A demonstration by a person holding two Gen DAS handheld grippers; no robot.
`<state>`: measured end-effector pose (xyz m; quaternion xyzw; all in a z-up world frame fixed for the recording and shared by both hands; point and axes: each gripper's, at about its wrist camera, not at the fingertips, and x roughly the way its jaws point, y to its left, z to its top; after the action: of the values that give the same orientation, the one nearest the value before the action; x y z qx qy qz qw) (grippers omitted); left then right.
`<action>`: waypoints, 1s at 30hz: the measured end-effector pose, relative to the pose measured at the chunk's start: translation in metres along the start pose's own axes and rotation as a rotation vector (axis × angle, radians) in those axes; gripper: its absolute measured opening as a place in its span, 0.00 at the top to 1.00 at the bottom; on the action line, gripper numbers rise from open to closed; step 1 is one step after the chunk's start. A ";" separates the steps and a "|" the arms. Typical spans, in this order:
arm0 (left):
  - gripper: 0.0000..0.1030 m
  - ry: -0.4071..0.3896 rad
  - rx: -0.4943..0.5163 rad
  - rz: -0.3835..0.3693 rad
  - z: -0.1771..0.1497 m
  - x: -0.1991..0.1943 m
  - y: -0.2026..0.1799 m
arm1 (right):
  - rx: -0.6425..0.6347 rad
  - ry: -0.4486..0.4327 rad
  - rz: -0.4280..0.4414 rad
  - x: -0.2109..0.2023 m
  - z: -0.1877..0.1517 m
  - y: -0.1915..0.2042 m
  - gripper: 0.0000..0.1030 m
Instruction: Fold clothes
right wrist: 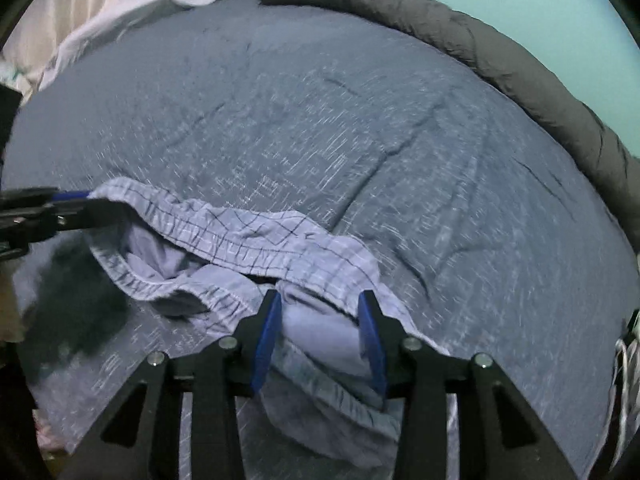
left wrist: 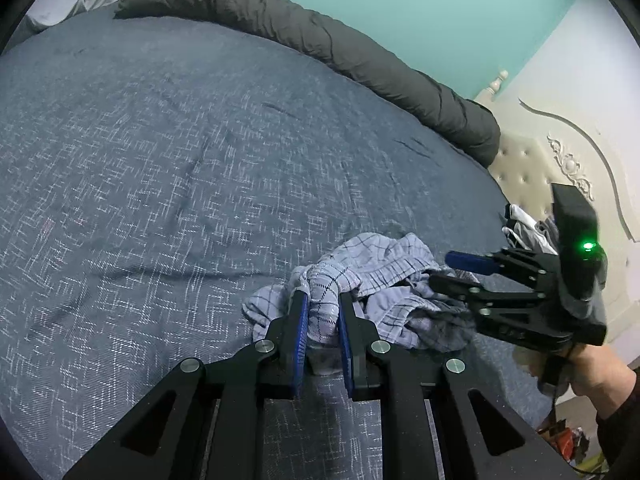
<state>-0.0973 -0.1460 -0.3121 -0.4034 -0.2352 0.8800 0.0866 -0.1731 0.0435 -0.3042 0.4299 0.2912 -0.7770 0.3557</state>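
Observation:
Light blue plaid shorts (left wrist: 384, 272) lie crumpled on the bed near its right edge. My left gripper (left wrist: 322, 300) is shut on a bunched fold of them, the cloth pinched between its blue pads. My right gripper (left wrist: 442, 270) reaches in from the right, low over the far side of the shorts. In the right wrist view the shorts (right wrist: 240, 236) stretch out by their elastic waistband between the two grippers. The right gripper (right wrist: 320, 298) has its jaws apart with loose cloth lying between them, not pinched. The left gripper (right wrist: 80, 202) holds the waistband's left end.
The bed's blue-grey patterned cover (left wrist: 180, 160) spreads wide ahead. A rolled dark grey duvet (left wrist: 320, 40) lines the far edge. A cream headboard (left wrist: 520, 168) stands at right with a pile of clothes (left wrist: 528, 224) before it. A hand (left wrist: 592, 372) holds the right gripper.

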 end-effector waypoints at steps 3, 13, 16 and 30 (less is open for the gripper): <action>0.85 -0.002 -0.003 -0.004 0.002 -0.001 0.001 | -0.020 0.015 -0.007 0.008 0.002 0.003 0.61; 0.85 -0.001 -0.005 -0.019 0.004 0.000 0.000 | -0.097 0.039 -0.035 0.025 0.013 0.018 0.61; 0.85 0.001 -0.016 -0.018 0.003 0.000 0.003 | -0.107 0.037 -0.043 0.027 0.013 0.020 0.61; 0.85 0.003 -0.014 -0.019 0.002 0.000 0.002 | -0.009 -0.040 -0.025 0.009 0.019 0.004 0.90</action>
<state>-0.0989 -0.1485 -0.3115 -0.4031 -0.2450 0.8769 0.0926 -0.1819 0.0243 -0.3039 0.4093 0.2928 -0.7884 0.3537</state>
